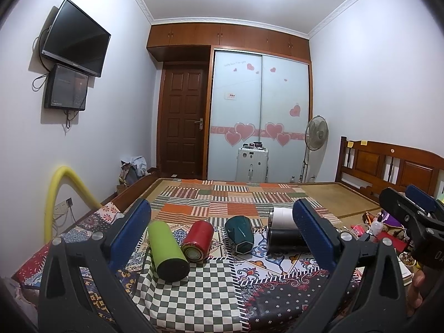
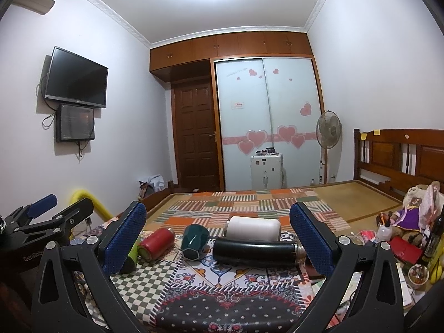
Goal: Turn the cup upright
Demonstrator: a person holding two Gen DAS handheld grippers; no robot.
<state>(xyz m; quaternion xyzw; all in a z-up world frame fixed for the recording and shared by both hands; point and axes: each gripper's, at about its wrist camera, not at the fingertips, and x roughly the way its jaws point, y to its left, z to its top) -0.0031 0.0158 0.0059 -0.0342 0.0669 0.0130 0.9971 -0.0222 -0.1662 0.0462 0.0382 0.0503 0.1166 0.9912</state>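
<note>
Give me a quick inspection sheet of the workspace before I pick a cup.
Surface: patterned cloth over the bed.
Job's things: green bottle, red cup, teal cup, black flask, white cup, all lying on their sides.
Clutter: toys and small bottles at right.
Grippers: left gripper and right gripper open, holding nothing.
Cables: wires under the wall screens.
Surroundings: wardrobe, fan, suitcase.
</note>
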